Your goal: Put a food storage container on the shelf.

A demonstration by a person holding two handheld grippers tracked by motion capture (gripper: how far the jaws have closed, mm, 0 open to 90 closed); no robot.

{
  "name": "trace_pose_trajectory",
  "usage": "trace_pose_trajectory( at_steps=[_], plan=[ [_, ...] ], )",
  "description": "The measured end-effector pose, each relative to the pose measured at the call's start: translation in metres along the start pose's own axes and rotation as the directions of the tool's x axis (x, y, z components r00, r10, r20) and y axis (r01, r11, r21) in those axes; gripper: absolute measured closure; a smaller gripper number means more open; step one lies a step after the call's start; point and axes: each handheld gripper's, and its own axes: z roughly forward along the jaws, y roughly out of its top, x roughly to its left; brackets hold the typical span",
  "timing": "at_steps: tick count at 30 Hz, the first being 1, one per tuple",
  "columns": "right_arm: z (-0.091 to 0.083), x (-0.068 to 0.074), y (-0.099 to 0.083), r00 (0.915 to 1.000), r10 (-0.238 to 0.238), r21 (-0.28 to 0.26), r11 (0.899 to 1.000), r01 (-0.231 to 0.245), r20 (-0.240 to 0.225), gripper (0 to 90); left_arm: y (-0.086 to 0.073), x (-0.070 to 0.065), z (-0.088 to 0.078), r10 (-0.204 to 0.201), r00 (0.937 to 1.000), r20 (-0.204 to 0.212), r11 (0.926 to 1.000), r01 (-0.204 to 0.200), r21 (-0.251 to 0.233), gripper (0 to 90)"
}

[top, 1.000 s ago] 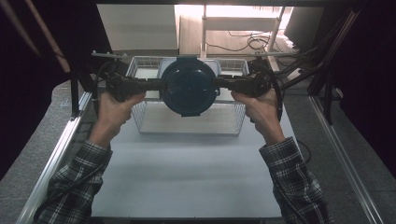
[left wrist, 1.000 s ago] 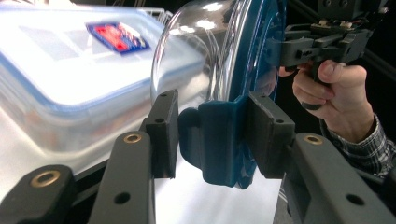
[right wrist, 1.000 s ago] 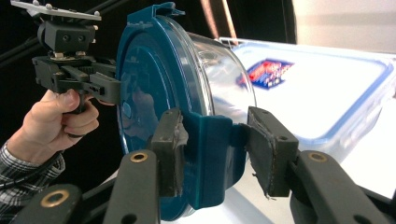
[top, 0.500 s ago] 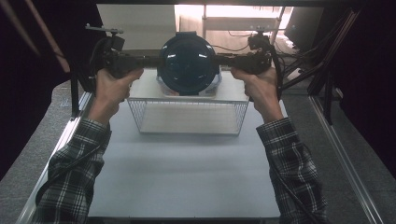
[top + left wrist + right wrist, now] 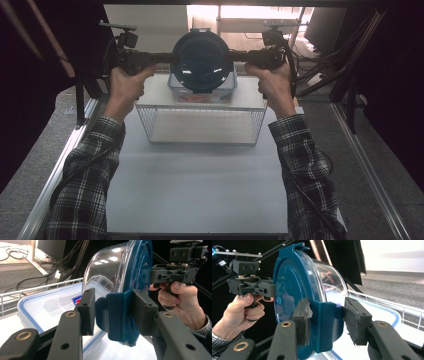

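- While the high view looks down on the table (image 5: pixel 200 190), a round bowl with a blue lid (image 5: pixel 201 61) hangs tipped on edge above a wire basket (image 5: pixel 200 125), lid facing the camera. The left gripper (image 5: pixel 167 58) and right gripper (image 5: pixel 239 56) clamp its two side latches. Bare tabletop lies open toward the person; dark frame posts stand close on both sides. A clear lidded box (image 5: pixel 202 92) sits partly hidden behind the bowl.
- Seen from the left gripper view, the left gripper (image 5: pixel 113 311) has its jaws partly closed, both pads pressing a blue latch tab of the bowl (image 5: pixel 117 267). Beyond, the person's other hand (image 5: pixel 181 300) grips its tool.
- Seen from the right gripper view, the right gripper (image 5: pixel 325 322) likewise pinches the opposite tab of the bowl (image 5: pixel 312 282); the bowl's lower rim is cut off behind the jaws.
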Motion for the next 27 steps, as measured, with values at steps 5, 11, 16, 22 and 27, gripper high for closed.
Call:
trace_pose_trajectory(
  at_steps=[5, 11, 16, 22, 27],
  plan=[
    [0.006, -0.009, 0.000, 0.9995, 0.030, 0.020, 0.999, -0.030, -0.006, 56.5, -0.002, 0.004, 0.003, -0.004, 1.0000, -0.002, 0.9999, 0.004, -0.016, 56.6],
    [0.009, -0.011, 0.003, 0.9989, 0.039, 0.014, 0.999, -0.040, 0.025, 54.6, 0.000, 0.006, 0.008, 0.019, 0.9996, -0.022, 0.9996, -0.020, -0.020, 55.1],
    [0.011, -0.012, 0.004, 0.9986, 0.042, 0.010, 0.999, -0.043, 0.032, 54.4, -0.001, 0.008, 0.009, 0.024, 0.9991, -0.036, 0.9993, -0.025, -0.026, 54.1],
    [0.015, -0.011, 0.006, 0.9982, 0.041, 0.003, 0.999, -0.041, 0.044, 54.0, -0.002, 0.013, 0.009, 0.015, 0.9985, -0.053, 0.9989, -0.017, -0.044, 53.0],
    [0.019, -0.013, 0.006, 0.9955, 0.049, -0.011, 0.999, -0.048, 0.081, 53.7, -0.004, 0.006, 0.016, 0.101, 0.9816, -0.162, 0.9946, -0.104, -0.009, 62.1]
  ],
)
